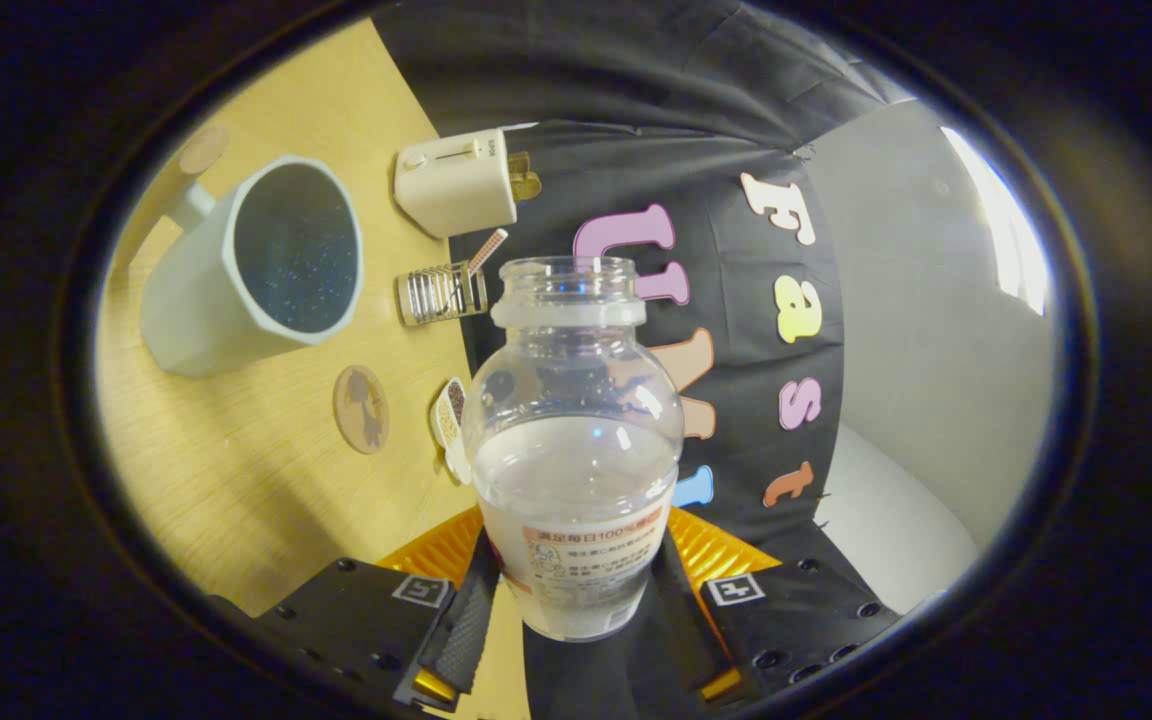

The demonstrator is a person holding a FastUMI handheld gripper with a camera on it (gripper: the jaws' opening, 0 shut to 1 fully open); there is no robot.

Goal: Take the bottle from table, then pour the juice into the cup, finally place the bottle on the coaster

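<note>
My gripper [576, 600] is shut on a clear plastic bottle [574, 440], both fingers pressing its labelled lower part. The bottle has no cap and holds clear liquid up to about half its height. The whole view is rolled, so the wooden table [236, 480] stands tilted to the left of the bottle. A pale mug [256, 265] with a dark inside sits on the table beyond the fingers, its open mouth facing me. A round brown coaster [362, 408] lies on the table between the mug and the bottle.
A cream toaster [461, 180] stands at the table's far edge. Beside it is a small glass holder [441, 293] with a striped straw. A small patterned object [451, 425] sits partly hidden behind the bottle. The booth's black cloth wall hangs behind.
</note>
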